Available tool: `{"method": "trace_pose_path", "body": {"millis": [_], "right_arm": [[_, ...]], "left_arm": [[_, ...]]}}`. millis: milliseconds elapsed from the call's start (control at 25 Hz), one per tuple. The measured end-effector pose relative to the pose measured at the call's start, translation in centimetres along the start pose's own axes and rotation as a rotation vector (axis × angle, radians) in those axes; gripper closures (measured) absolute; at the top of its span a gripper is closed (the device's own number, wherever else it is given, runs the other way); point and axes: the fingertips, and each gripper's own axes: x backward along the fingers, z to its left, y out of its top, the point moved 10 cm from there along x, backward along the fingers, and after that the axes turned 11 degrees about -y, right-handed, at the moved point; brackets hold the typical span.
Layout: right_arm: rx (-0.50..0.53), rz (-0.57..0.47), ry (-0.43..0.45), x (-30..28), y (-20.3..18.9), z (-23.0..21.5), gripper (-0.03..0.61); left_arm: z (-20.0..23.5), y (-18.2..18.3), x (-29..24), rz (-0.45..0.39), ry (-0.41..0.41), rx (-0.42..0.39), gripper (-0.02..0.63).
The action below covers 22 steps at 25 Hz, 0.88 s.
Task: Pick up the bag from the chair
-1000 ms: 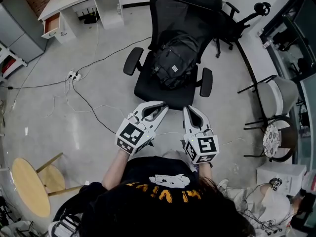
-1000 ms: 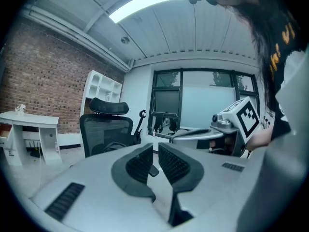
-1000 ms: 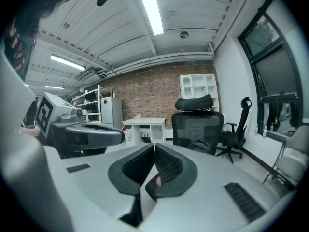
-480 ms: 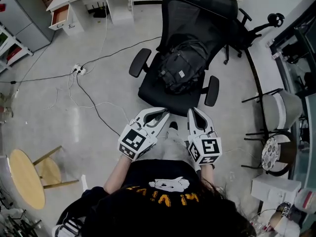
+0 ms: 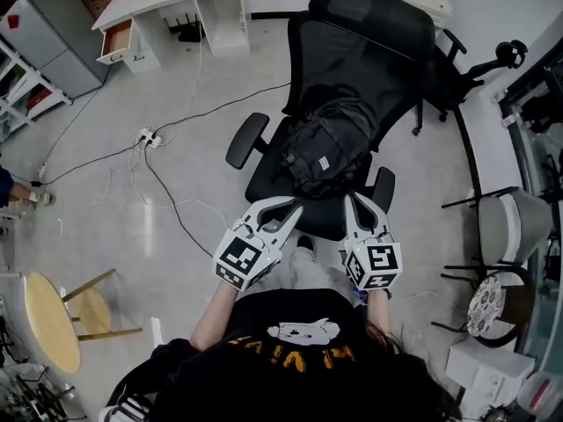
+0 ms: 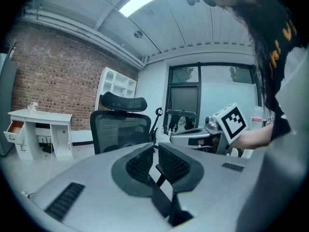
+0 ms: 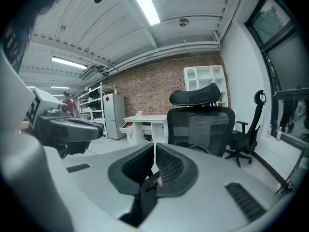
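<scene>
1. Bag [image 5: 322,152], black, lies on the seat of the black office chair [image 5: 356,55], against its backrest.
2. Left tongs [image 5: 290,209] and right tongs [image 5: 357,200] hover just before the chair's front edge, both closed, gripping nothing.

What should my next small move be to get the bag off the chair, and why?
Probably reach forward toward the bag, opening the jaws on the way. The left gripper and right gripper hang at the chair's front edge, short of the bag, jaws together and empty.
</scene>
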Motion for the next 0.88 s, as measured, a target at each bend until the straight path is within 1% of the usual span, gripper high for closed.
{"method": "trace_pose_path", "body": {"millis": [280,600,640,720,760,840,880], "right_arm": [[-0.010,0.063,0.036,-6.4,-0.7,-6.2,0.571],[0.037,0.148,0.048,-13.0,-2.4,-11.9,0.569],[0.044,0.160,0.052,-14.1,-2.7,-12.6,0.555],[0.061,0.191,0.063,-16.2,-3.4,-13.9,0.444],[0.067,0.208,0.064,-17.2,-3.8,-14.6,0.426],[0.067,0.239,0.060,-19.1,-4.7,-16.1,0.420],[0.060,0.256,0.060,-20.1,-5.1,-16.9,0.401]], "left_arm": [[3.0,1.5,-6.8,0.039,0.017,0.003,0.575],[6.0,2.0,-10.9,0.091,0.070,0.025,0.575],[6.5,2.0,-11.2,0.096,0.082,0.029,0.575],[7.5,2.0,-11.8,0.106,0.101,0.035,0.575],[7.9,2.0,-12.1,0.112,0.108,0.039,0.575],[8.6,2.1,-12.7,0.122,0.120,0.049,0.575],[8.9,2.2,-13.0,0.125,0.127,0.054,0.575]]}}
